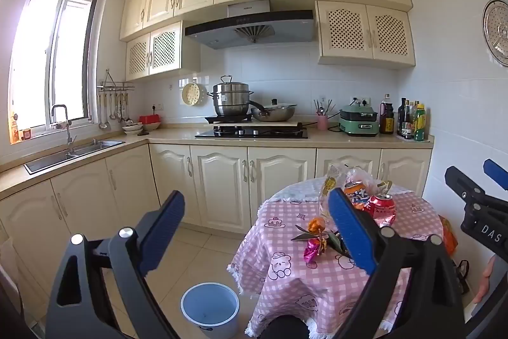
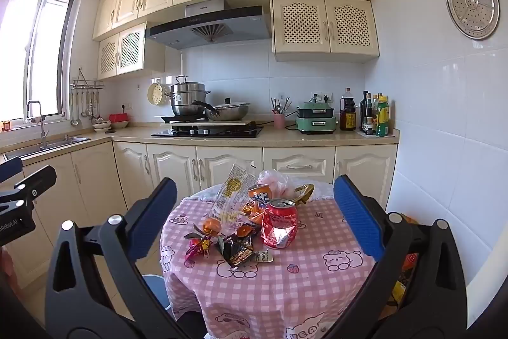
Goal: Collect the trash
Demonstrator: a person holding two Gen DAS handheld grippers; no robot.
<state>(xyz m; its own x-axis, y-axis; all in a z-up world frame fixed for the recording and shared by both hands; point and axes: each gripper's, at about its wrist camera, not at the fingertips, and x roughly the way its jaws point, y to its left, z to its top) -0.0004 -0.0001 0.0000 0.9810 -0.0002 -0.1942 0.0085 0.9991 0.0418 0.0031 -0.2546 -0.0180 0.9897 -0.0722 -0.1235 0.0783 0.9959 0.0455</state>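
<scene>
two dented cans (image 2: 279,223), one table (image 2: 285,281)

The near half of the round table (image 2: 273,291) is bare checked cloth, open to a level reach from the front. Farther in, the litter crowds together: a dented red can (image 2: 279,223) stands upright in front of a tilted orange can (image 2: 259,196), with a clear printed wrapper (image 2: 230,196) rising at their left and small candy wrappers (image 2: 222,239) strewn before them. The white wall (image 2: 444,132) closes the table's right side. At its left, open floor holds 1 white bucket (image 1: 210,308).
</scene>
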